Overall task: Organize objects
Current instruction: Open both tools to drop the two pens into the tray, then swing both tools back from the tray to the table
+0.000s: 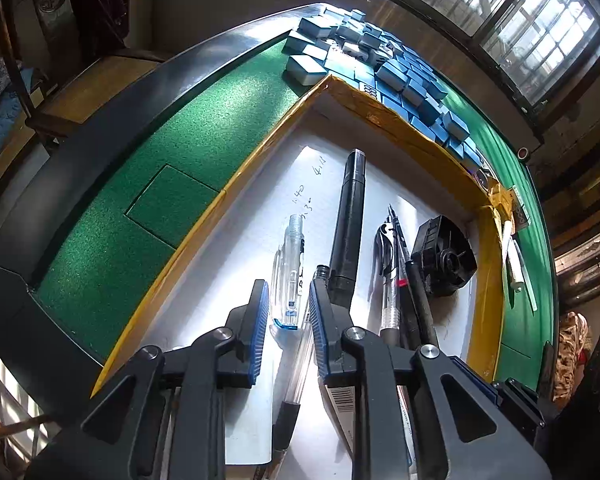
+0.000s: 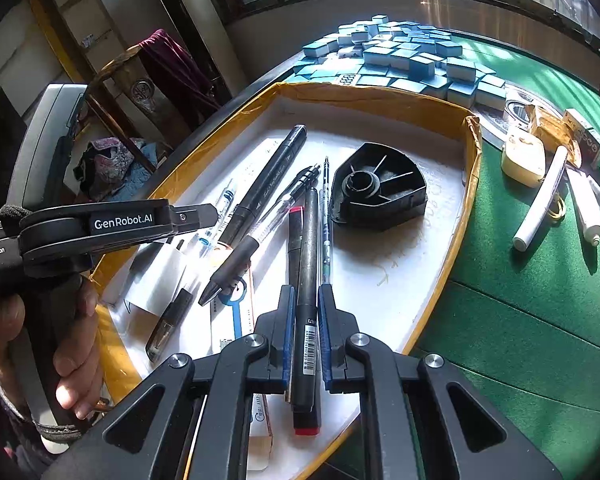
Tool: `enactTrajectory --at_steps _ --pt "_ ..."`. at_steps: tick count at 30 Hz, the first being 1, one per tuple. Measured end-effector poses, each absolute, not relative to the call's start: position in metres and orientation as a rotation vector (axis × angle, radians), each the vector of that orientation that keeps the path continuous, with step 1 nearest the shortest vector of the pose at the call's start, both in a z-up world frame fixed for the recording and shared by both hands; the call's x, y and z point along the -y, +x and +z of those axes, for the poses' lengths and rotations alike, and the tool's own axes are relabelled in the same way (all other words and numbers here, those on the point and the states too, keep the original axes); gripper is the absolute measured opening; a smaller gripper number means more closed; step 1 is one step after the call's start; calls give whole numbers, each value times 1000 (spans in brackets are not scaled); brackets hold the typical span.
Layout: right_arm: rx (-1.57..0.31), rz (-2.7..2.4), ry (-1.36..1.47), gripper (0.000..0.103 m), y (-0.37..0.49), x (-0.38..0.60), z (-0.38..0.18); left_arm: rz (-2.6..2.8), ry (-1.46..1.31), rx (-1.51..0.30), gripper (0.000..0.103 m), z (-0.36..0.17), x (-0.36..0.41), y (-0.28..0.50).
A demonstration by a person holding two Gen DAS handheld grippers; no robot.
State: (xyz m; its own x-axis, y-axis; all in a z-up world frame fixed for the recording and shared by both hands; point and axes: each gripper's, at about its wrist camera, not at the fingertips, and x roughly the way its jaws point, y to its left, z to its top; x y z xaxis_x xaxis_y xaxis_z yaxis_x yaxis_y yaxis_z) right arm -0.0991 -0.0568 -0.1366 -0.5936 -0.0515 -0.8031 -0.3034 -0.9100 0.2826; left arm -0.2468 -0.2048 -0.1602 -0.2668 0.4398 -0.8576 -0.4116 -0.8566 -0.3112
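Note:
A shallow box (image 1: 204,232) with a yellow taped rim and a white floor holds pens. In the left wrist view my left gripper (image 1: 287,312) hovers over it. Its blue pads stand apart around a thin clear stick pen (image 1: 296,376) without pressing it, so it is open. A short clear pen (image 1: 290,276) and a fat black marker (image 1: 348,232) lie just ahead. In the right wrist view my right gripper (image 2: 306,308) is shut on a dark grey pen (image 2: 310,240) over the box's (image 2: 452,240) near end. The left gripper (image 2: 210,214) reaches in from the left, held by a hand (image 2: 76,344).
A black ribbed plastic piece (image 2: 380,188) sits in the box's far right corner. Blue mahjong tiles (image 2: 400,60) are heaped behind the box. On the green felt (image 2: 520,320) to the right lie white tubes (image 2: 540,204), a cream case (image 2: 522,156) and small packets.

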Motion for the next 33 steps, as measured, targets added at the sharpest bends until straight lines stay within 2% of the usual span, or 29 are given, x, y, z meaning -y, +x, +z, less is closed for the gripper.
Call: enactTrajectory --at_steps 2,4,10,13,20,33 --pt "-621 2635 -1320 20 -97 57 -135 2157 -1456 57 36 -157 207 -244" --pt "-642 2661 -1288 30 -93 56 -131 2171 -1454 81 42 -154 209 -241" --pt "-707 2757 -1123 43 -63 44 -114 2259 -1364 72 46 -129 207 -217" --pt "-777 2765 -1069 43 -43 31 -115 2272 -1284 45 50 -113 197 -196" --pt "-877 2681 -989 44 7 -10 -123 2129 -1179 -87 51 -96 136 -148" --pt "-988 2483 -928 44 71 -65 -134 1965 -1180 -291 51 -108 29 -120"
